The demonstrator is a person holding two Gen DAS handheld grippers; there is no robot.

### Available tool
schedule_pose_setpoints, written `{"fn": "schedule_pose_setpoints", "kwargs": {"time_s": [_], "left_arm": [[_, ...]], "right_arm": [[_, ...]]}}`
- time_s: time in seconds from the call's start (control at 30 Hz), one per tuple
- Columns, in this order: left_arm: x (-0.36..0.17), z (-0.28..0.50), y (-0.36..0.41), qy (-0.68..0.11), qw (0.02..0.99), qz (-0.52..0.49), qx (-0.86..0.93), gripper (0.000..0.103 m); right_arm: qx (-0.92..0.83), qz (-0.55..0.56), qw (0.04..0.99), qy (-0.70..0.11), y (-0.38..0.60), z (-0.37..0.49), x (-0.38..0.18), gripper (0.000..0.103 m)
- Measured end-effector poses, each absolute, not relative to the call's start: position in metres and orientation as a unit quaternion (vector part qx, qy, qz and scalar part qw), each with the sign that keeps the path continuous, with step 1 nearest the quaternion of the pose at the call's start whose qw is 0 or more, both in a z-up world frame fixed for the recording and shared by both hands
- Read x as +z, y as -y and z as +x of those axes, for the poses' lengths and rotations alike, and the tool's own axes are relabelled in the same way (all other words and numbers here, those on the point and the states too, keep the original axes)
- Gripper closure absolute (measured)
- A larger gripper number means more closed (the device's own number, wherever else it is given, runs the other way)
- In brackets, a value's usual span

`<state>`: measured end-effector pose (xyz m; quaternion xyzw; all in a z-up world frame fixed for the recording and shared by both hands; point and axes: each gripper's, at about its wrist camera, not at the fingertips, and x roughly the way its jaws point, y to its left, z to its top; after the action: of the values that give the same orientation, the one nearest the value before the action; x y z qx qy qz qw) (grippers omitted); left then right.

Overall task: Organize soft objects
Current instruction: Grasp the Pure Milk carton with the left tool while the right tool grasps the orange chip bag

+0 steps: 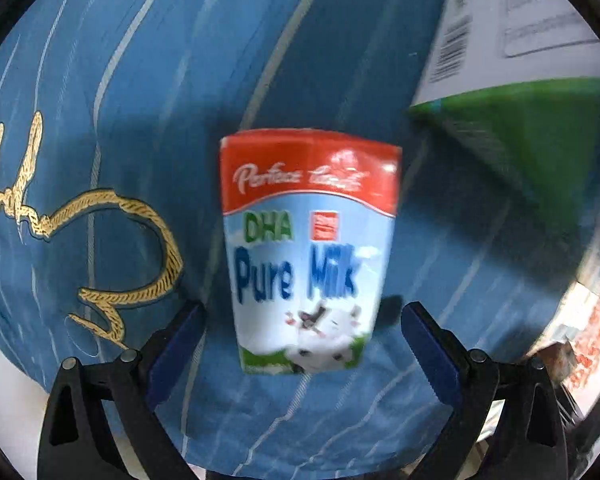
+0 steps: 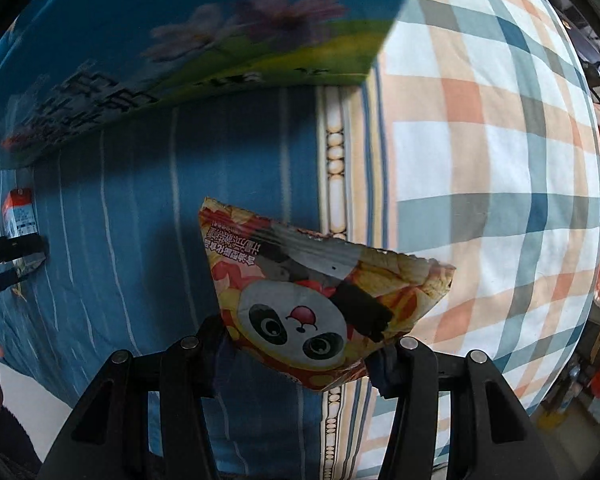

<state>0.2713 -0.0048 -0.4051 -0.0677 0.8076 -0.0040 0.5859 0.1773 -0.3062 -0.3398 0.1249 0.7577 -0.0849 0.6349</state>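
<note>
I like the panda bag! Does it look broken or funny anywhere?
Yes. The panda snack bag, pinched in the right tool, has black tape patches stuck across its front and a ragged, torn-looking top edge. The milk carton lying on the blue bedding looks fine.

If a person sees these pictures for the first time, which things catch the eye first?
First the panda snack bag, pinched in the right gripper above the blue striped bedding. Then the red and white Pure Milk carton, lying on that bedding between the open fingers of the left gripper.
</note>
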Motion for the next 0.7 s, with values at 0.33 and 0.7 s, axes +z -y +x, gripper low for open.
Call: {"fn": "schedule_pose_setpoints", "kwargs": {"time_s": [0.33,0.7], "left_arm": [[-0.386,0.261,0.006,-0.779,0.626,-0.020,-0.024,0.051],[-0.371,0.218,0.018,-0.769,0.633,-0.044,-0.071,0.077]], "right_arm": [[-0.070,0.107,0.632,-0.764,0.277,0.166,-0.348,0.047],[-0.050,0.097,0.626,-0.772,0.255,0.153,-0.354,0.047]]}}
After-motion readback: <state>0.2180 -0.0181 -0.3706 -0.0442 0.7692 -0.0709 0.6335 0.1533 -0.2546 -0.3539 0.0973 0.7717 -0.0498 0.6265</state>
